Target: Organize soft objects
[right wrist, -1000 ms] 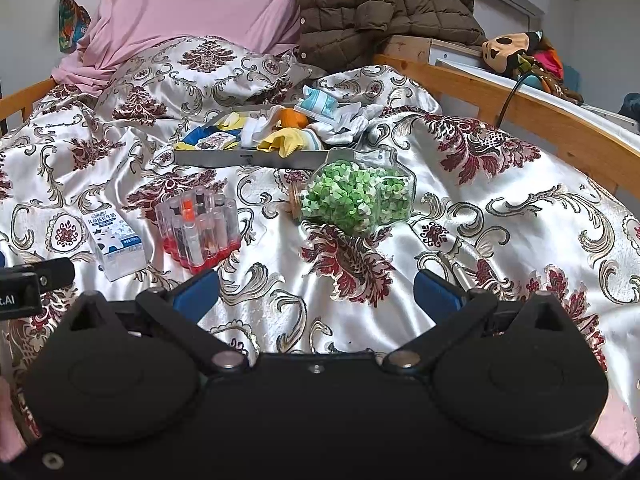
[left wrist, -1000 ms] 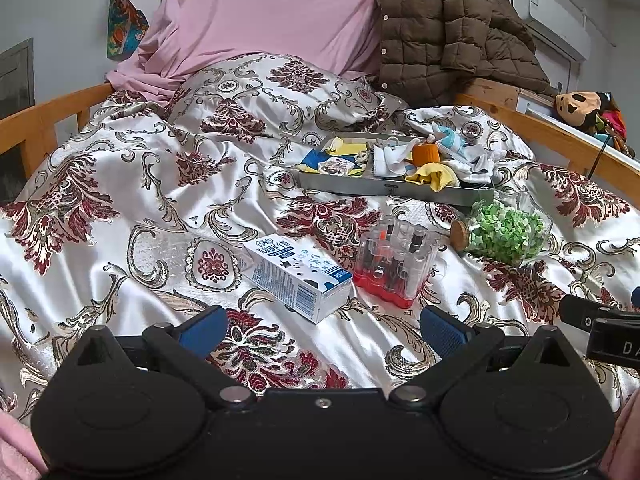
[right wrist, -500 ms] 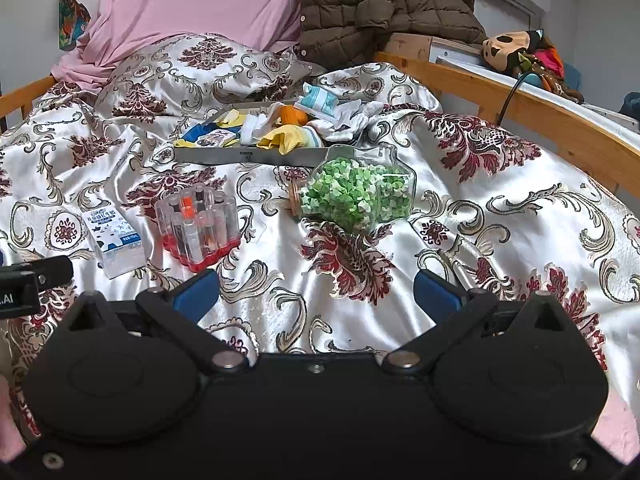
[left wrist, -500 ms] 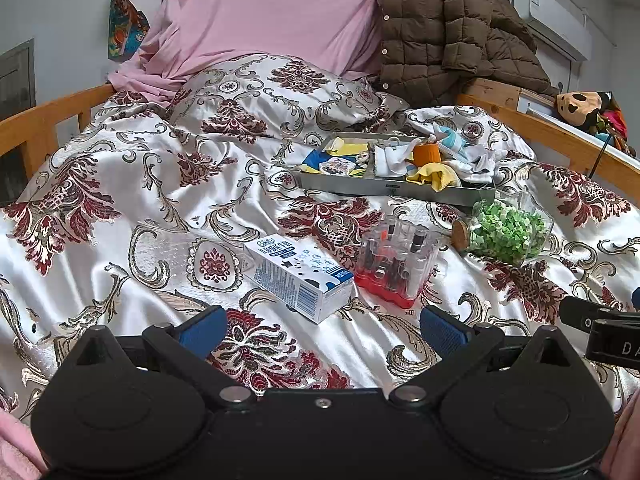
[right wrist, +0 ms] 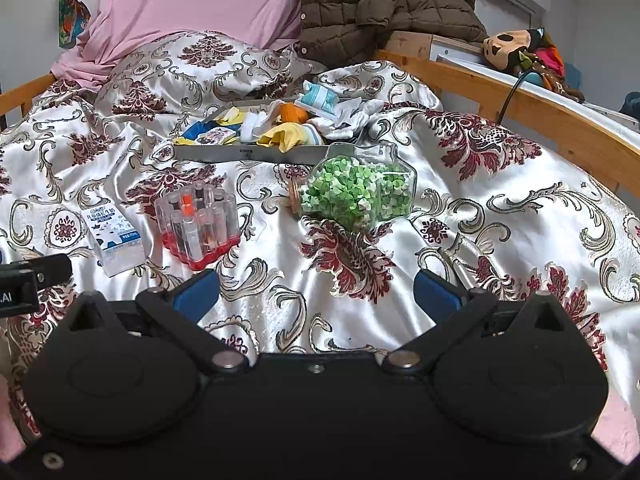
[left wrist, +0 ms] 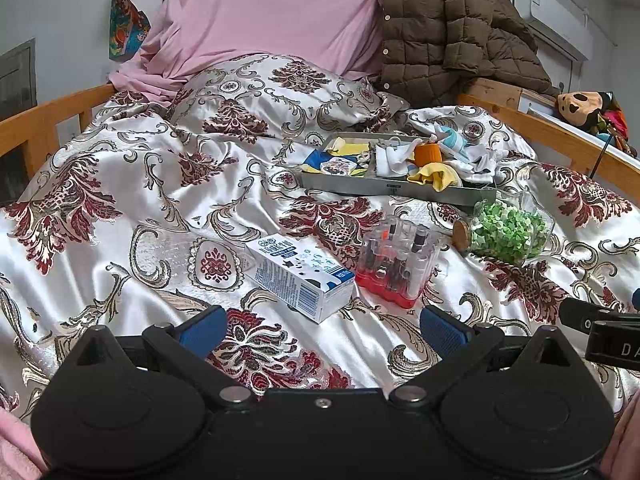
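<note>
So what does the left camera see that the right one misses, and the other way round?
Only the left camera shows the air conditioner on the wall and the right gripper's edge. Only the right camera shows the dark cable over the bed rail and the left gripper's edge. Both show the tray of cloths, the jar of green bits, the milk carton and the toy.

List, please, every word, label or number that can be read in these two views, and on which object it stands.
"DA": white letters, cut off by the frame edge, on the black device at the right edge of the left wrist view.
".AI": white letters on the same kind of device at the left edge of the right wrist view.
Milk carton: printed characters and barcode, too small to read.
Metal tray: small front label, unreadable.
</note>
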Demonstrator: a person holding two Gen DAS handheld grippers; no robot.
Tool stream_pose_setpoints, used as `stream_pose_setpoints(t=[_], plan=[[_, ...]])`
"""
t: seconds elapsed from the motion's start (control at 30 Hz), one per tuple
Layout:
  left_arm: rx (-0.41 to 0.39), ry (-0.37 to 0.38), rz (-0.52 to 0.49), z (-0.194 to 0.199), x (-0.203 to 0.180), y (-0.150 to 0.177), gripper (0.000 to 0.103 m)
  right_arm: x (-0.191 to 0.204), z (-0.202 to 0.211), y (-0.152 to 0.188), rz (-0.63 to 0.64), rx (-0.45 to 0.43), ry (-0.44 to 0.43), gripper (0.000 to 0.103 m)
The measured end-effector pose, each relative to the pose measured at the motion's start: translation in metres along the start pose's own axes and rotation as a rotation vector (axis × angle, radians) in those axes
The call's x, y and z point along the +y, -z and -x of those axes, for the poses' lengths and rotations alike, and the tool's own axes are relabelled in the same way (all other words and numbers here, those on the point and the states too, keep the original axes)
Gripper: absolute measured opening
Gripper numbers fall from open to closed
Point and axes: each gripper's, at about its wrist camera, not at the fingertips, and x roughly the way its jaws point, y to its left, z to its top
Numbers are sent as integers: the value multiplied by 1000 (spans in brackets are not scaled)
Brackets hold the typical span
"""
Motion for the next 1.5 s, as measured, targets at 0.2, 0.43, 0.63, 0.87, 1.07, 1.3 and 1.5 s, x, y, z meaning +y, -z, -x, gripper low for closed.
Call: stream_pose_setpoints(t=[0.2, 0.43, 0.63, 0.87, 1.07, 1.3, 1.5], plan=[[-1, 0, -1, 0, -1, 0, 102, -2, -2, 2, 6, 9, -3, 102], [-1, 0, -1, 0, -1, 0, 102, -3, -2, 3, 8, 11, -3, 102], [-1, -1, -1, 0, -2, 0, 102, -3, -3, 2, 9, 12, -5, 102], [0, -1, -2, 0, -1, 0, 102, -3, -3, 2, 9, 12, -5, 102], [0, -1, -2, 0, -1, 0, 102, -3, -3, 2, 10, 13, -5, 102], [0, 1, -2, 0, -1, 0, 102, -3, -3, 1, 10, 13, -4, 102], [4, 4, 12, 1, 3, 2, 102, -3, -3, 1, 10, 14, -4, 102]])
